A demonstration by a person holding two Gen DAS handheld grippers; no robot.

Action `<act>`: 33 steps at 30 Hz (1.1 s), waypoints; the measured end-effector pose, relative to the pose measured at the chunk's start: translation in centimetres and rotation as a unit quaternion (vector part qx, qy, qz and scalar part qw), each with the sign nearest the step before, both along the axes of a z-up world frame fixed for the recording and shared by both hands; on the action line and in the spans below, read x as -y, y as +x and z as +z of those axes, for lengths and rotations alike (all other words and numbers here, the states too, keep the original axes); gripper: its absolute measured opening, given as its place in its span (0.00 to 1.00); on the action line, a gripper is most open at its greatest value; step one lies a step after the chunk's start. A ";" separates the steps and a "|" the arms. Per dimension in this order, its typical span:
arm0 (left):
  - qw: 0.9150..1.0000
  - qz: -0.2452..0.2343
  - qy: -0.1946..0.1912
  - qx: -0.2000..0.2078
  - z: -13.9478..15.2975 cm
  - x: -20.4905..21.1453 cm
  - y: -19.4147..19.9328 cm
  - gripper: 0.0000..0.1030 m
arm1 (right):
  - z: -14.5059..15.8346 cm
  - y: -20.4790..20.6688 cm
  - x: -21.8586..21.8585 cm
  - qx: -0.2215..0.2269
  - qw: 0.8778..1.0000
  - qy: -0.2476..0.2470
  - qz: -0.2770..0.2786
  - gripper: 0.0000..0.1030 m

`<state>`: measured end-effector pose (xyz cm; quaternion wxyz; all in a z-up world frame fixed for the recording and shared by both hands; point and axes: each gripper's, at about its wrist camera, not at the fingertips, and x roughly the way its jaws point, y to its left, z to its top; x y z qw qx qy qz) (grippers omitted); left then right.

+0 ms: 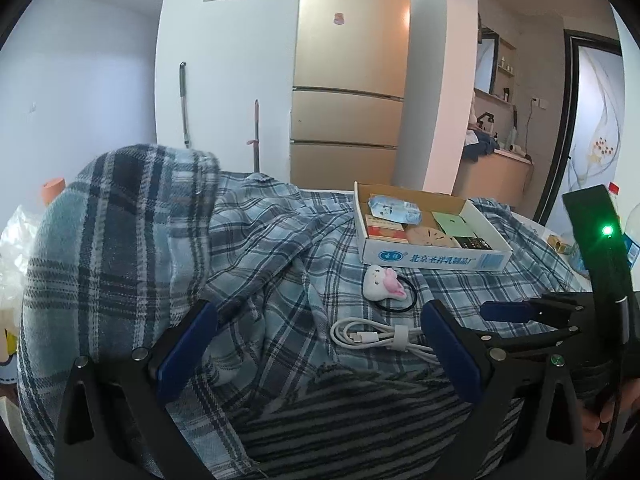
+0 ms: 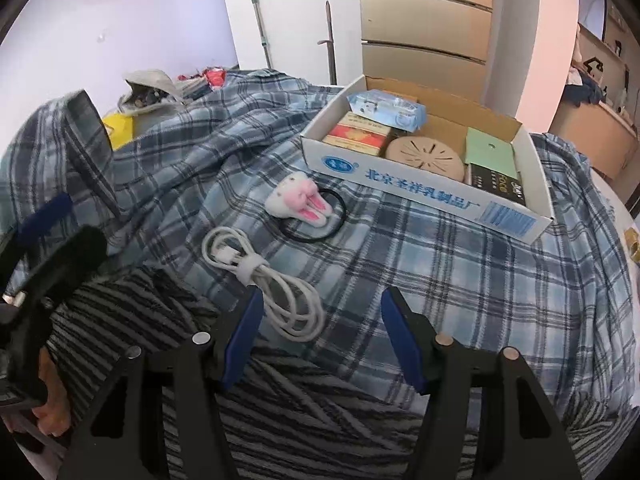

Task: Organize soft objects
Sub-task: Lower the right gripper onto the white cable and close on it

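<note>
1. Holding both of my black two-finger grippers low over the blue-and-white plaid flannel cloth (image 2: 460,280), which is spread rumpled across the whole surface.
2. My left gripper (image 1: 320,328) has its blue-padded fingers spread wide, nothing pinched between them; they hang over the plaid cloth where it meets the grey-and-black striped knit fabric (image 1: 360,420) lying at the near edge.
3. My right gripper (image 2: 320,308) sits about half apart, nothing clamped. Its left pad (image 2: 244,340) is right beside the loop end of the coiled white charging cable (image 2: 260,280) with a white strap around it, can't tell if it's actually touching. The jaws hover over the border of plaid and striped fabric.
4. The small white-and-pink plush bunny charm (image 2: 300,198) on a black elastic hair loop (image 2: 316,224) lies on the plaid cloth, just beyond the cable and just in front of the box.
5. The shallow white cardboard box with blue print (image 2: 400,184) rests on the cloth further back, holding a round tan disc, a green card, a red-and-gold packet, a dark packet and a pale blue tissue pack.
6. At the left, a big fold of the plaid cloth (image 1: 112,240) is bunched up high.
</note>
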<state>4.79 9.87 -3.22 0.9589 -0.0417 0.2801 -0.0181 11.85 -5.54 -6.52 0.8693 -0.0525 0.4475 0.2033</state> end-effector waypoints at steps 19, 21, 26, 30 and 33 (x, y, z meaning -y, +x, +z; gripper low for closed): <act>0.997 -0.002 -0.059 -0.048 -0.8 -2.1 0.4 0.99 | -0.7 1.4 -4.1 -0.016 0.995 -0.008 0.096 0.59; 0.997 -0.005 -0.064 -0.046 -0.8 -2.2 0.4 0.99 | -1.1 1.5 -4.2 -0.019 0.995 -0.009 0.100 0.59; 0.997 -0.014 -0.052 -0.054 -1.1 -1.5 0.6 0.99 | -2.5 2.7 -4.6 -0.042 0.994 -0.028 0.098 0.59; 0.997 -0.021 -0.043 -0.054 -1.0 -1.0 0.6 0.99 | -3.1 3.2 -3.8 -0.051 0.996 -0.019 0.075 0.44; 0.997 -0.027 -0.039 -0.057 -1.1 -0.7 0.7 0.99 | -2.9 2.9 -3.8 -0.043 0.995 -0.019 0.083 0.35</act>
